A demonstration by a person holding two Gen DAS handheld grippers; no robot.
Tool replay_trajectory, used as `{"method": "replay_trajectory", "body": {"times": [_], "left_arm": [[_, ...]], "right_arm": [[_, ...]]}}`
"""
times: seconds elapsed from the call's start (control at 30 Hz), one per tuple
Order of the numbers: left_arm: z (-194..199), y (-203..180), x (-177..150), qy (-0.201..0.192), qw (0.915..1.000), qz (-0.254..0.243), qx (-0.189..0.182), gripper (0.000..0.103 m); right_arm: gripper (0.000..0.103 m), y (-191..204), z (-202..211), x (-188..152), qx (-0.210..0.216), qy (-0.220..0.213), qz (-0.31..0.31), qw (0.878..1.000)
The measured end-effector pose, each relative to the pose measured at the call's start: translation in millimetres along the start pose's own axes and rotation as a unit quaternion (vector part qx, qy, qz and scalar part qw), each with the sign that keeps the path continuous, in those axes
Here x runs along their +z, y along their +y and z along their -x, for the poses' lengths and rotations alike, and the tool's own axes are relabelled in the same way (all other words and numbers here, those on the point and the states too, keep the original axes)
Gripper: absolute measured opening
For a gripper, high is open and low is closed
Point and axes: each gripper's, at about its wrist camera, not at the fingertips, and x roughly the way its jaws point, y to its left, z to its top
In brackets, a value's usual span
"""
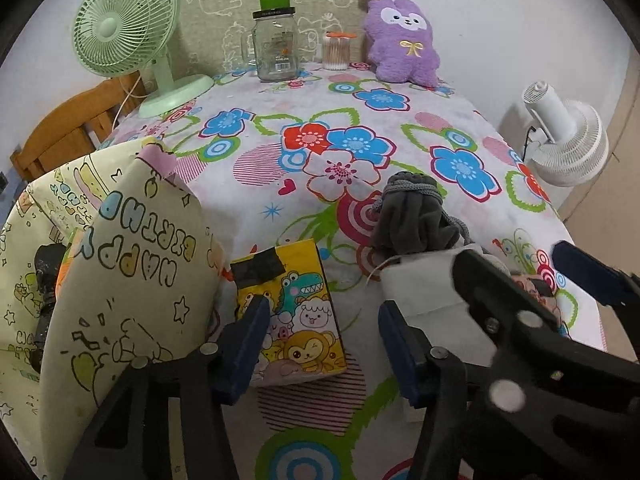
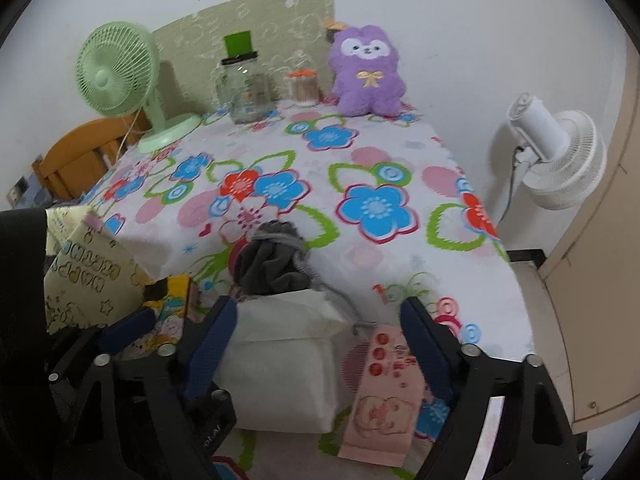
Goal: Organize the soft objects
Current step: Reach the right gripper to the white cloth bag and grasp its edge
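On the flowered counter (image 1: 400, 136), your left claw (image 1: 324, 344) stands open astride the cartoon-animal tissue pack (image 1: 292, 320), pads not pressing it. Your right claw (image 2: 320, 344) is open around the white tissue pack (image 2: 280, 372) and pink pack (image 2: 384, 392). A grey drawstring pouch (image 2: 272, 260) lies at twelve o'clock, the birthday bag (image 1: 132, 264) at nine.

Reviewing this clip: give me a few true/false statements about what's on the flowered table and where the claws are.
1. The purple plush sits at the table's far edge. True.
2. The left claw straddles the cartoon animal pack. True.
3. The green fan lies on its side. False: it stands upright.
4. The right claw grips the grey pouch. False: it is open, around the white pack and pink pack.
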Motion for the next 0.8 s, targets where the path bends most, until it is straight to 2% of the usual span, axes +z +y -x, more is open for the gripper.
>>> {"method": "replay_trajectory", "body": {"times": [0.1, 0.13, 0.33, 0.43, 0.47, 0.53, 0.63, 0.8], "left_arm": [[3, 1, -3, -0.001, 1.0, -0.001, -0.001, 0.058], [4, 1, -4, -0.003, 1.0, -0.002, 0.0, 0.058], [8, -1, -11, -0.016, 0.9998, 0.0, 0.011, 0.058], [9, -2, -13, -0.018, 0.9997, -0.001, 0.017, 0.058], [9, -2, -14, -0.018, 0.9997, -0.002, 0.018, 0.058], [10, -3, -14, -0.019, 0.9996, -0.005, 0.021, 0.059], [12, -4, -15, -0.018, 0.9997, -0.006, 0.017, 0.067], [18, -7, -16, -0.025, 0.9996, 0.0, 0.013, 0.078]], "right_arm": [[0.081, 3, -4, -2, 0.01, 0.008, 0.001, 1.0], [0.077, 4, -5, -2, 0.012, 0.01, 0.003, 1.0], [0.05, 8, -16, -9, 0.036, 0.045, 0.004, 0.998], [0.032, 9, -17, -12, 0.036, 0.047, 0.007, 0.998], [0.023, 8, -17, -12, 0.036, 0.048, 0.007, 0.998], [0.016, 7, -16, -13, 0.029, 0.047, 0.008, 0.998], [0.011, 6, -12, -14, 0.028, 0.041, 0.01, 0.999], [0.009, 5, -2, -13, 0.023, 0.027, 0.015, 0.999]]}}
